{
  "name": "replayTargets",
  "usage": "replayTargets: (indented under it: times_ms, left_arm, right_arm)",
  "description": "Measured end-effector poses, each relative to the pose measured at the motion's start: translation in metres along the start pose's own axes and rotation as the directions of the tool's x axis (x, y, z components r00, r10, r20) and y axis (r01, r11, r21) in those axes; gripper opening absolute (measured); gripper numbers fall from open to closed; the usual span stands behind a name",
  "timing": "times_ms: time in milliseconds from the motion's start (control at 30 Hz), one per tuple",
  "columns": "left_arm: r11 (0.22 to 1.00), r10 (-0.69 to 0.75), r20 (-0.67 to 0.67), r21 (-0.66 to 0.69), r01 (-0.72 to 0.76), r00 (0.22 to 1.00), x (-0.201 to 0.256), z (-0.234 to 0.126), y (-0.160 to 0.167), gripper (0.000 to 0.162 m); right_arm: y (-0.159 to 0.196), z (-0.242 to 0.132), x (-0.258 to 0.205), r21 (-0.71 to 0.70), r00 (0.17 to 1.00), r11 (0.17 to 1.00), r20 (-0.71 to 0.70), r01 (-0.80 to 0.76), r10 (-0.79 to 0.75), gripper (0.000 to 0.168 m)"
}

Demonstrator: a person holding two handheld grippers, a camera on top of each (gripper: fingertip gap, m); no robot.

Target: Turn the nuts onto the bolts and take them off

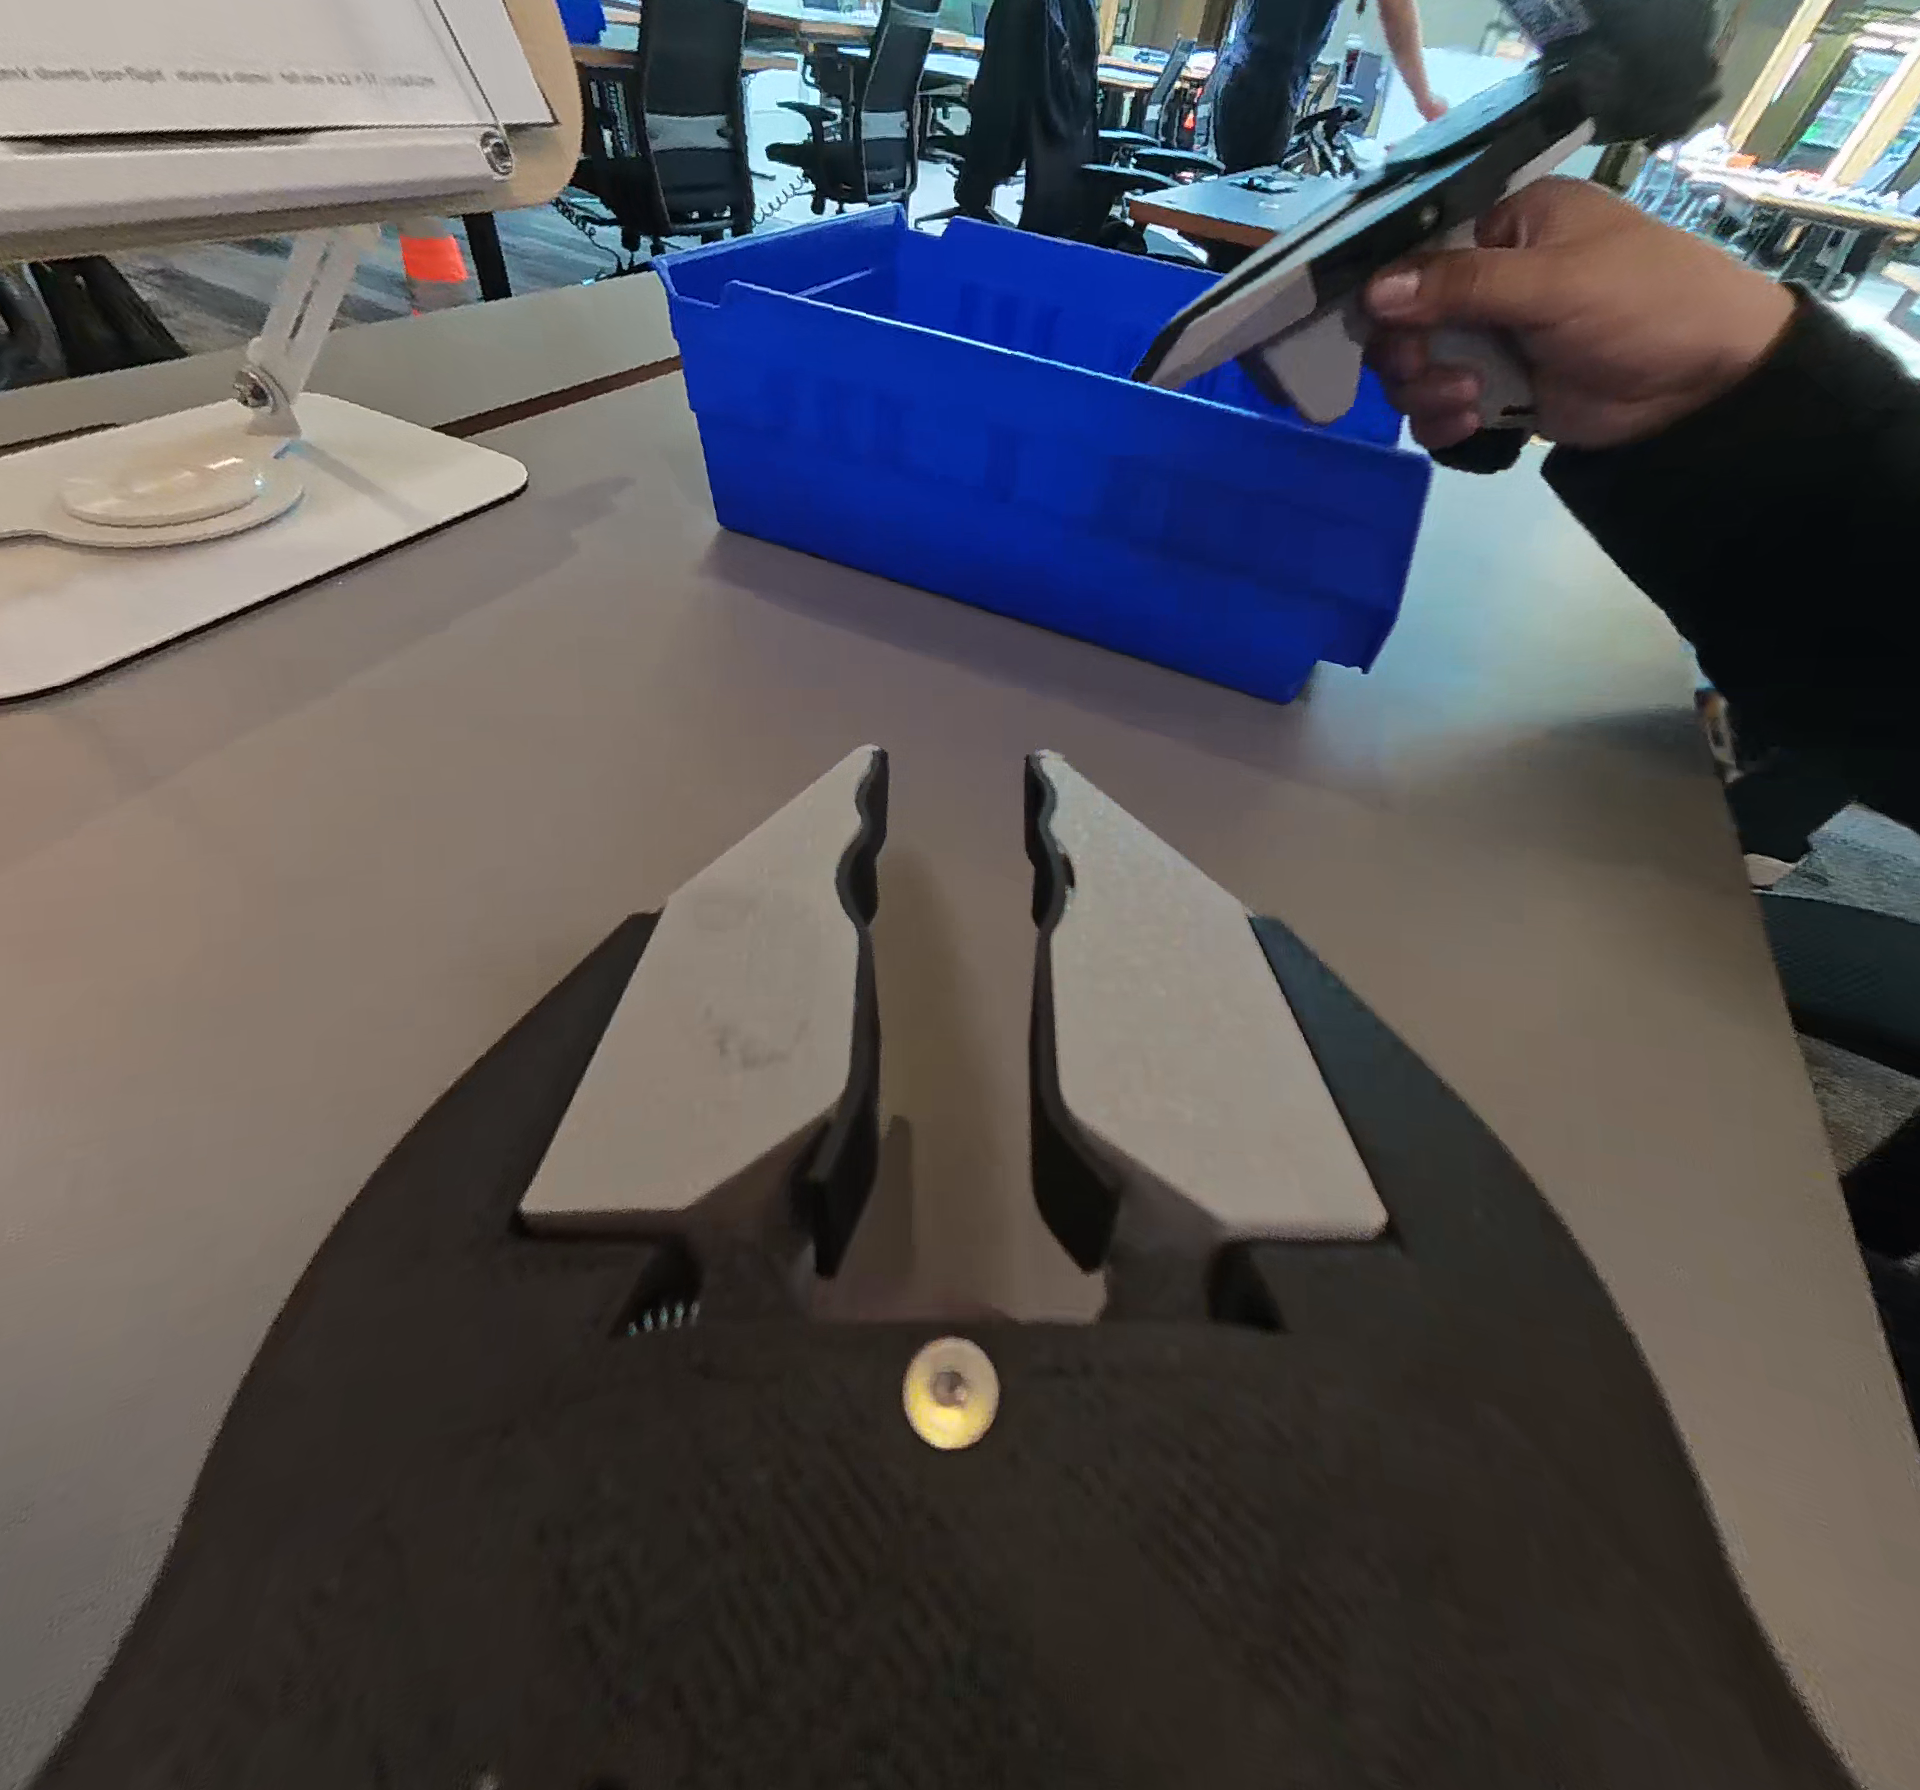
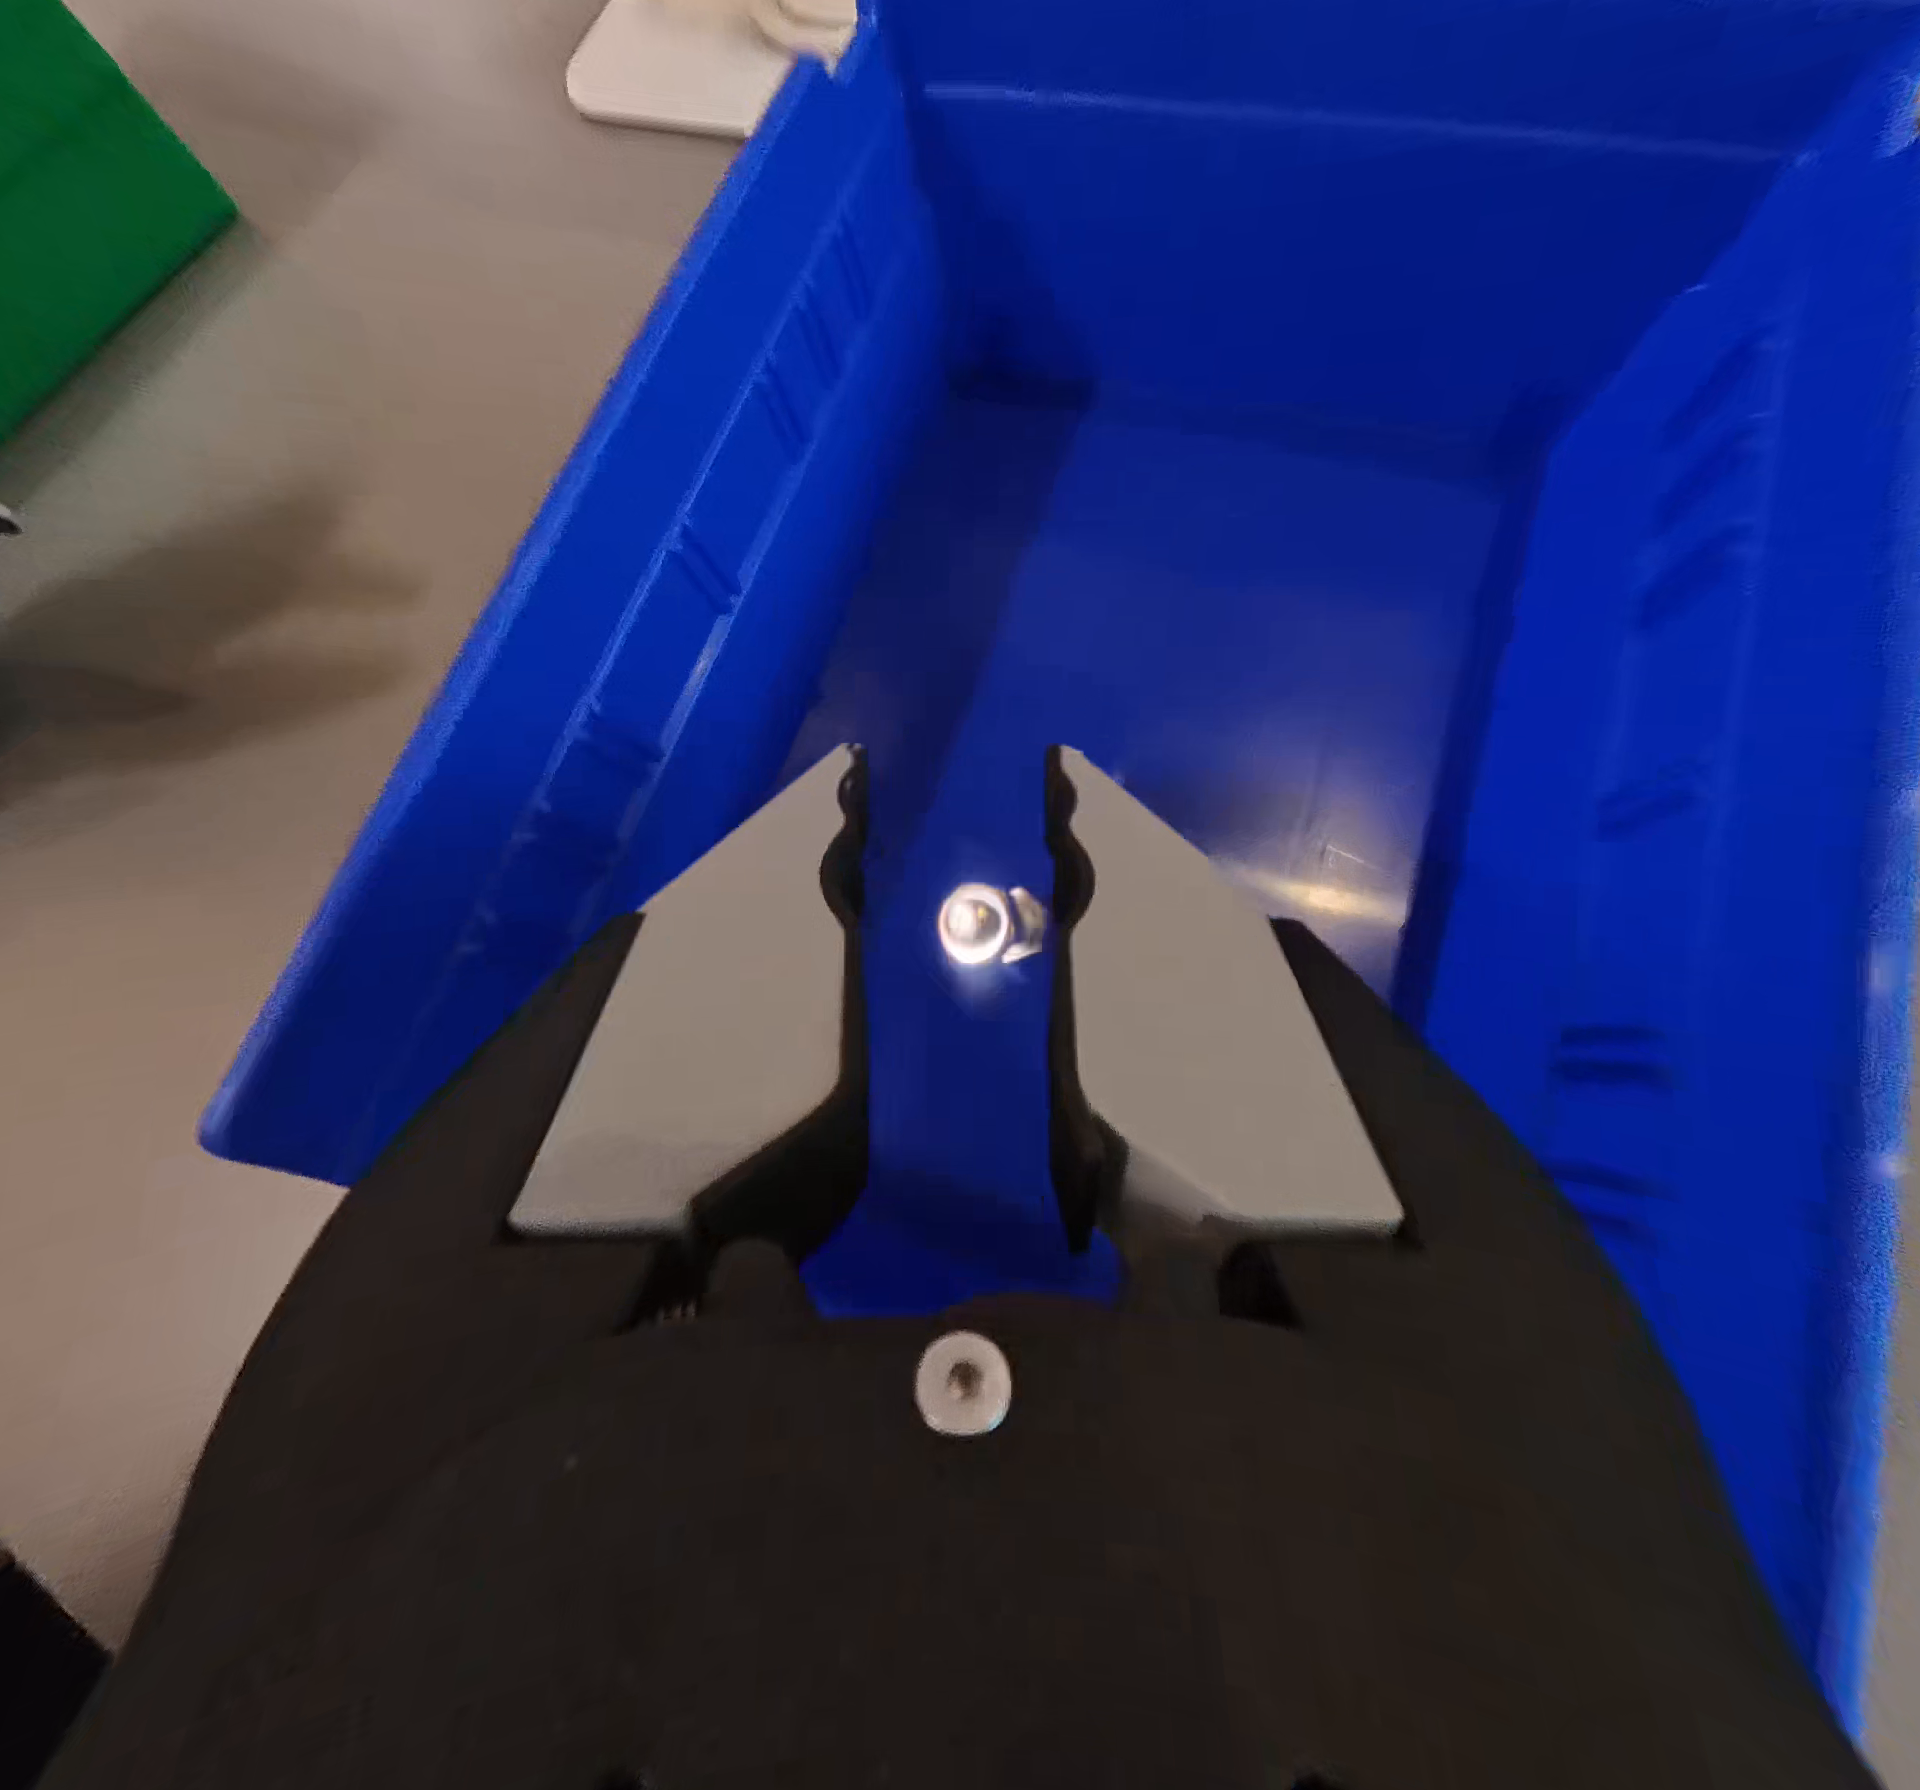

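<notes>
A blue bin [image 1: 1039,493] stands on the grey table; it also fills the right wrist view [image 2: 1195,306]. On its floor lies a shiny bolt with a nut [image 2: 982,925] on it. My right gripper [image 2: 951,764] is open and points down into the bin, and the bolt shows in the gap between its fingers, below them and untouched. In the left wrist view that gripper [image 1: 1158,369] reaches over the bin's near wall, held by a hand. My left gripper [image 1: 956,764] is open and empty, low over the table, short of the bin.
A white stand [image 1: 208,493] holding a sheet of paper sits at the table's left; its base shows behind the bin [image 2: 707,57]. A green box [image 2: 73,202] stands at far left. The table's right edge [image 1: 1745,857] is near. Office chairs and a person stand beyond. Left tips to right tips: about 25 cm.
</notes>
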State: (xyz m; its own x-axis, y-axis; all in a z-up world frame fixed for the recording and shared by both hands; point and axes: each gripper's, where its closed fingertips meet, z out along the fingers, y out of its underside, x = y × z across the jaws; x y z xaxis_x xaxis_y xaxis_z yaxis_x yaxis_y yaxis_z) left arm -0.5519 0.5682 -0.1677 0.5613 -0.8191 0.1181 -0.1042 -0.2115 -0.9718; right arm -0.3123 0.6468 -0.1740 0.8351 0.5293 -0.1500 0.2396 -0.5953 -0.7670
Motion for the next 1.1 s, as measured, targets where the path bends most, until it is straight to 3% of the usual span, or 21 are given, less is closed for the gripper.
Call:
replayTargets:
  times_ms: [133, 267, 367, 467, 533, 633, 767, 867, 1000, 1100]
  left_arm:
    - [0.999, -0.043, 0.004, 0.031, 0.042, 0.999, -0.005, -0.005, -0.003, 0.023]
    - [0.998, -0.064, -0.003, 0.029, 0.064, 0.998, -0.007, -0.005, -0.003, 0.023]
    - [0.998, -0.06, -0.03, 0.025, 0.061, 0.998, -0.003, -0.005, -0.003, 0.023]
    - [0.997, -0.066, -0.053, 0.036, 0.068, 0.996, -0.001, -0.007, -0.004, 0.023]
    - [0.996, -0.074, -0.064, 0.043, 0.076, 0.995, 0.0, -0.008, -0.005, 0.023]
    - [0.995, -0.089, -0.069, 0.047, 0.092, 0.994, 0.0, -0.01, -0.005, 0.023]
    - [0.993, -0.107, -0.074, 0.037, 0.11, 0.991, -0.001, -0.011, -0.004, 0.023]
    - [0.997, -0.073, -0.087, 0.029, 0.076, 0.994, 0.006, -0.011, -0.002, 0.024]
    - [0.999, -0.048, -0.094, 0.02, 0.05, 0.994, 0.012, -0.012, -0.002, 0.025]
    - [0.973, -0.138, -0.097, 0.171, 0.153, 0.986, 0.022, -0.038, -0.041, 0.022]
  right_arm:
    - [-0.05, -0.033, -0.02, 0.218, 0.999, 0.975, -0.017, 0.048, -0.045, 0.033]
    - [-0.083, -0.064, -0.116, 0.431, 0.962, 0.894, 0.173, 0.12, -0.212, 0.034]
    - [-0.079, -0.065, -0.199, 0.522, 0.872, 0.835, 0.314, 0.173, -0.377, 0.036]
    - [-0.055, -0.026, -0.253, 0.441, 0.793, 0.874, 0.45, 0.202, -0.41, 0.04]
    - [-0.049, 0.014, -0.255, 0.402, 0.833, 0.885, 0.387, 0.233, -0.395, 0.045]
    - [-0.052, 0.053, -0.244, 0.456, 0.856, 0.837, 0.256, 0.302, -0.448, 0.045]
    - [-0.037, 0.078, -0.245, 0.439, 0.834, 0.864, 0.359, 0.246, -0.42, 0.044]
    - [-0.031, 0.09, -0.231, 0.43, 0.849, 0.86, 0.31, 0.275, -0.427, 0.048]
    - [-0.047, 0.074, -0.226, 0.5, 0.85, 0.808, 0.236, 0.31, -0.472, 0.051]
    - [-0.041, 0.076, -0.221, 0.491, 0.848, 0.788, 0.166, 0.372, -0.504, 0.05]
